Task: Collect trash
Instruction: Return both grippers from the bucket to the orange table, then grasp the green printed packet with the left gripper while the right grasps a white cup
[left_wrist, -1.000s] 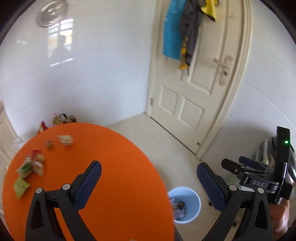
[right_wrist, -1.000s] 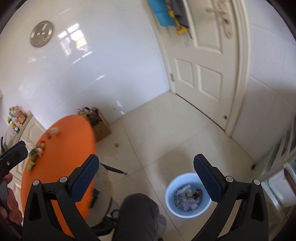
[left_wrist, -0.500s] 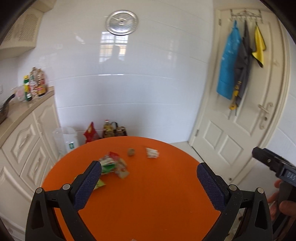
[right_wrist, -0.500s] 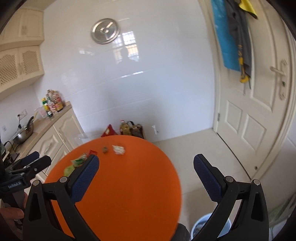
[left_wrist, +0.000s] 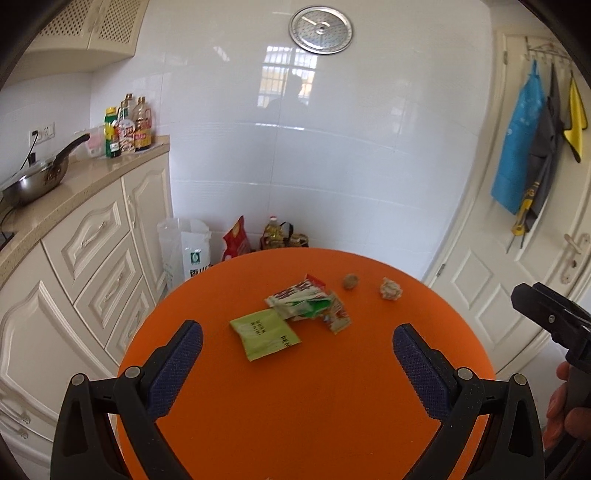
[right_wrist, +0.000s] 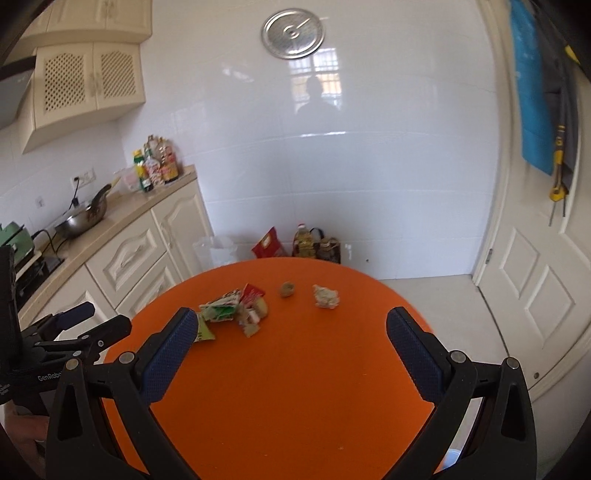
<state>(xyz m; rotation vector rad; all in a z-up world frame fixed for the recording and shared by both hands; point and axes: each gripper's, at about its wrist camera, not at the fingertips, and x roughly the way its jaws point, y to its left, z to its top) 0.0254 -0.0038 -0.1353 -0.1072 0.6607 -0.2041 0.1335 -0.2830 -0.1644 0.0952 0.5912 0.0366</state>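
A flat green packet (left_wrist: 265, 333), crumpled wrappers (left_wrist: 308, 304), a brown lump (left_wrist: 350, 282) and a paper wad (left_wrist: 390, 289) are scattered on the orange table (left_wrist: 295, 406).

Left gripper (left_wrist: 297, 352) and right gripper (right_wrist: 291, 345) — jaws wide apart, apparently level — hold nothing.

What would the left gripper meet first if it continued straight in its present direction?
Probably the green packet lying on the orange table; it sits between the open left gripper fingers' line, though depth is unclear.
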